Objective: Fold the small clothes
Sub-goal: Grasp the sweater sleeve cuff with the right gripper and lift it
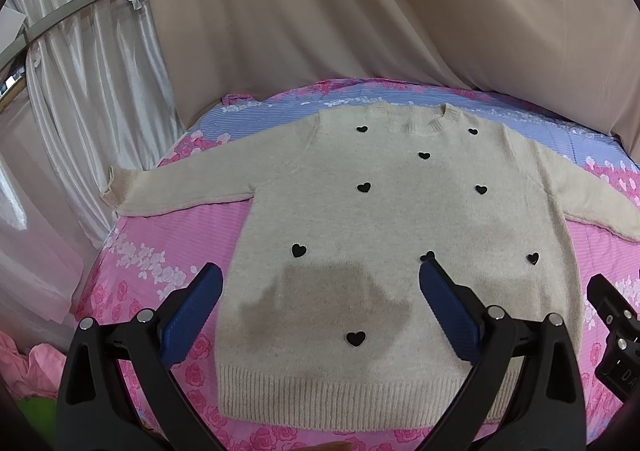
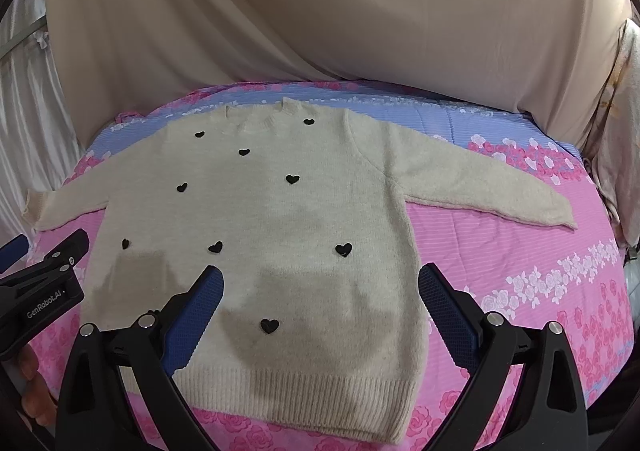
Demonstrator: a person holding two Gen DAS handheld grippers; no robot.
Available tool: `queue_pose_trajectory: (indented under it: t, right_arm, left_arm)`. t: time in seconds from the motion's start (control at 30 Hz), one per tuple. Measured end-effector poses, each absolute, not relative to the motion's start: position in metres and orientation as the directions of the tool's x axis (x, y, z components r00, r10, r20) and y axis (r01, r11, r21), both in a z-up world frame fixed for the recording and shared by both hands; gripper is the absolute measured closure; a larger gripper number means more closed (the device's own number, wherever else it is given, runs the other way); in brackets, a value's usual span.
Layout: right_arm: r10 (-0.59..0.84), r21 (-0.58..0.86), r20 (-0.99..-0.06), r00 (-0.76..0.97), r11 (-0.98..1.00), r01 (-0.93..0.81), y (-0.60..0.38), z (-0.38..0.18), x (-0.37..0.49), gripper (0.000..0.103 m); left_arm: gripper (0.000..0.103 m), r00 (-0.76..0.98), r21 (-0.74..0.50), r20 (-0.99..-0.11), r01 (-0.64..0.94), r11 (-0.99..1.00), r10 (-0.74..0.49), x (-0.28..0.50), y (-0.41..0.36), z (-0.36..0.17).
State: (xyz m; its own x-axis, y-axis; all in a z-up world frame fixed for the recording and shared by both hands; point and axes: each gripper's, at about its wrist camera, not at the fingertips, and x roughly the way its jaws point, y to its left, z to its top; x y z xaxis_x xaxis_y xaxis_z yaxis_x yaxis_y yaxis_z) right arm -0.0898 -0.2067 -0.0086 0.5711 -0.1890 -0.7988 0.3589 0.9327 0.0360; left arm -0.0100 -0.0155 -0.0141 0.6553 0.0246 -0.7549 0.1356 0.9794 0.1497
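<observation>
A small cream knit sweater (image 1: 400, 219) with black hearts lies flat, front up, on a pink and blue floral bedsheet (image 1: 168, 235), both sleeves spread out sideways. It also shows in the right wrist view (image 2: 288, 211). My left gripper (image 1: 320, 283) is open and empty, hovering above the sweater's lower body near the ribbed hem (image 1: 344, 391). My right gripper (image 2: 320, 283) is open and empty, above the lower right part of the sweater. The left gripper's body shows at the left edge of the right wrist view (image 2: 44, 283).
A beige cloth (image 1: 340, 11) hangs behind the bed. White satin curtains (image 1: 92, 83) hang at the left. Crumpled pink fabric (image 1: 28, 367) lies at the lower left. The bed edge (image 2: 612, 251) drops off at the right.
</observation>
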Motion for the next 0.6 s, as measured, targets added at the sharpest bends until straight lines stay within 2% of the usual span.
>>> queue_pose_trajectory:
  t: [0.43, 0.6]
  right_arm:
    - [-0.185, 0.044, -0.815, 0.549, 0.925, 0.378, -0.218, -0.015, -0.076, 0.007]
    - [-0.261, 0.009, -0.814, 0.519, 0.888, 0.460, -0.267, -0.028, -0.074, 0.007]
  left_arm:
    - [0.006, 0.643, 0.166, -0.765, 0.150, 0.975, 0.031, 0.004, -0.028, -0.018]
    - [0.006, 0.604, 0.123, -0.797, 0.154, 0.980, 0.005, 0.015, -0.028, -0.025]
